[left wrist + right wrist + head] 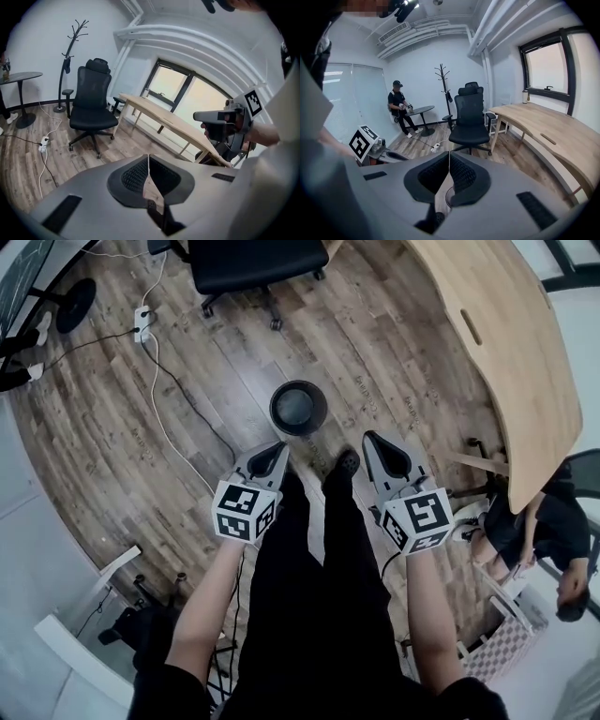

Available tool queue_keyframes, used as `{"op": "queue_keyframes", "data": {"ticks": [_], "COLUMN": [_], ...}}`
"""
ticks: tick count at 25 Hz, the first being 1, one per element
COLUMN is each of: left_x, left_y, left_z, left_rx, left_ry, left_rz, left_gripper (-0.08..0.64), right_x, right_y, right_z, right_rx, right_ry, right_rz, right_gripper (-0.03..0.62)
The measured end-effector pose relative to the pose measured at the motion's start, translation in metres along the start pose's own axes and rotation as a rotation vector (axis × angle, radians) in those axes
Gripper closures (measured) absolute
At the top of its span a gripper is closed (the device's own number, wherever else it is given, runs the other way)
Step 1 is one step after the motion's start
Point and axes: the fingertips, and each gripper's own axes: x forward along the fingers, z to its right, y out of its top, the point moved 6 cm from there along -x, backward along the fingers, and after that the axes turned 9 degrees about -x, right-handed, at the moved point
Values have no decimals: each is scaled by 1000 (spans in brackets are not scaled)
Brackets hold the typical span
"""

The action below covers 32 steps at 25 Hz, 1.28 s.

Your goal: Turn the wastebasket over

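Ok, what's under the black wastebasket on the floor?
The wastebasket stands on wood plank floor, which shows all round it. The patch directly beneath is covered, so anything there can't be seen.

Head view: high up, looks steeply down; chair [253,263] at top edge, well off.
Left gripper view: low, faces along jaws; chair left of centre, mid-distance, desk [164,120] right of chair, right gripper [199,116] further right.
Right gripper view: low, chair dead ahead, left gripper [404,158] left of chair.
All three share chair, desk.
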Motion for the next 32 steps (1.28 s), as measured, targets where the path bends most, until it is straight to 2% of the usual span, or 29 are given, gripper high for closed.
{"op": "queue_keyframes", "data": {"ticks": [4,10,14,19,26,28,32], "left_x": [28,61,87,119,175,190,219], "left_y": [-21,-52,-68,-88,-130,-145,-171], "left_z": [0,-1,-10,-23,-47,-53,-67], "left_rx": [17,-17,-30,-81,-54,-57,-58], "left_ry": [-11,-26,-2,8,71,85,108], "left_rz": [-50,-99,-119,-146,-233,-263,-320], "left_gripper": [540,540,540,540,537,473,458], "right_x": [18,50,70,91,120,126,137], "right_y": [-22,-58,-85,-114,-165,-179,-206], "right_z": [9,24,35,51,77,79,87], "right_rx": [-6,-1,-21,-28,-42,-32,-22], "right_ry": [18,64,85,95,114,135,165], "right_rz": [-30,-52,-82,-96,-141,-152,-173], "right_gripper": [558,558,558,558,558,558,558]}}
